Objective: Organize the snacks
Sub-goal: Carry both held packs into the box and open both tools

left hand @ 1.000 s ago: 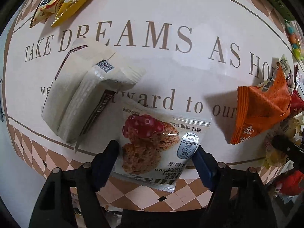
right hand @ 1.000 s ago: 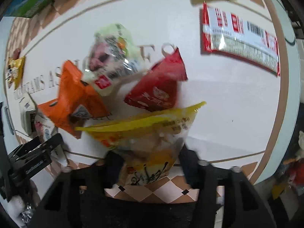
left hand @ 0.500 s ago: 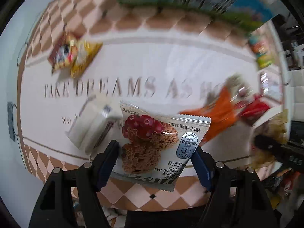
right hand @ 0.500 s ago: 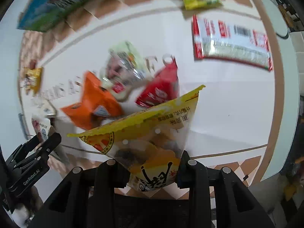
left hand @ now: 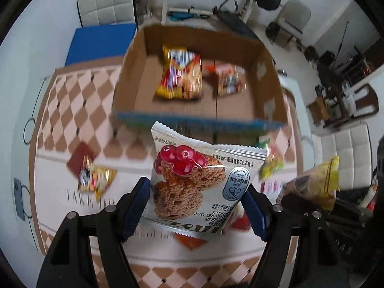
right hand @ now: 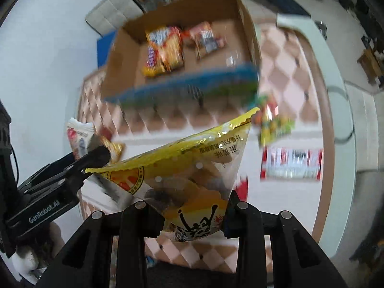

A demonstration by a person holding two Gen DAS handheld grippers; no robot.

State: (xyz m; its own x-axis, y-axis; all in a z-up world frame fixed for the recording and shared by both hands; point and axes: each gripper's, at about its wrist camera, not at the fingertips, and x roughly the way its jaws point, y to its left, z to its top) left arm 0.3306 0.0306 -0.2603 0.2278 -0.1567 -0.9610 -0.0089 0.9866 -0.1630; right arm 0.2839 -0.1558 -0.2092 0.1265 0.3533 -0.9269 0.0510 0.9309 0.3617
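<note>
My left gripper is shut on a white cranberry oat cookie packet, held in the air above the table. My right gripper is shut on a yellow and clear snack bag, also lifted. An open cardboard box stands ahead on the far side of the table, also in the right wrist view. Inside it lie a yellow-red snack bag and a smaller red packet. The left gripper shows at the left of the right wrist view.
Loose snacks lie on the checkered tablecloth: a yellow-red small packet at left, a green-yellow candy bag and a red-white long packet at right. White chairs and gym gear stand beyond the table.
Both grippers have lifted their packets off the table and tilted up, so the cardboard box and the room have come into view. Both stay shut on their packets.
</note>
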